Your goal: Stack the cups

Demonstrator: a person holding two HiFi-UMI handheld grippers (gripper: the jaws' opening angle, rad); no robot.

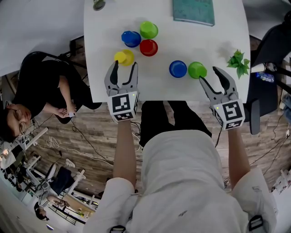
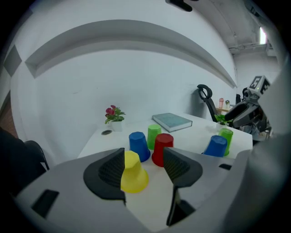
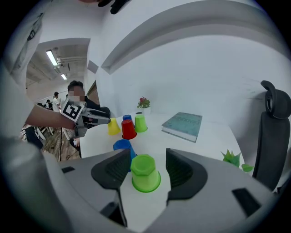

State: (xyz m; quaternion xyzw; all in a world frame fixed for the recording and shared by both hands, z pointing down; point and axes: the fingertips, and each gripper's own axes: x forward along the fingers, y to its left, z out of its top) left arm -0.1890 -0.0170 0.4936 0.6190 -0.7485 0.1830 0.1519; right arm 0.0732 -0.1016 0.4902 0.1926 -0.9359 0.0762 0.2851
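Holding left claw [image 1: 124, 63] and right claw [image 1: 208, 73] apart, we risk an off-centre grab tipping the green cup [image 1: 197, 70] onto the blue cup [image 1: 178, 69]

White desk [image 1: 204, 43], rounded corners. Standing on it, all mouth-down:
- yellow cup [image 1: 123, 57], blue cup [image 1: 131, 38], green cup [image 1: 148, 30] and red cup [image 1: 148, 47], clustered left of centre
- second blue cup [image 1: 178, 68] and second green cup [image 1: 197, 70], just beside each other, to the right

Also: teal book [image 1: 193, 11] at the far edge, potted flowers [image 2: 113, 117] at the far left corner, leafy green sprig [image 1: 238, 62] at the right edge.
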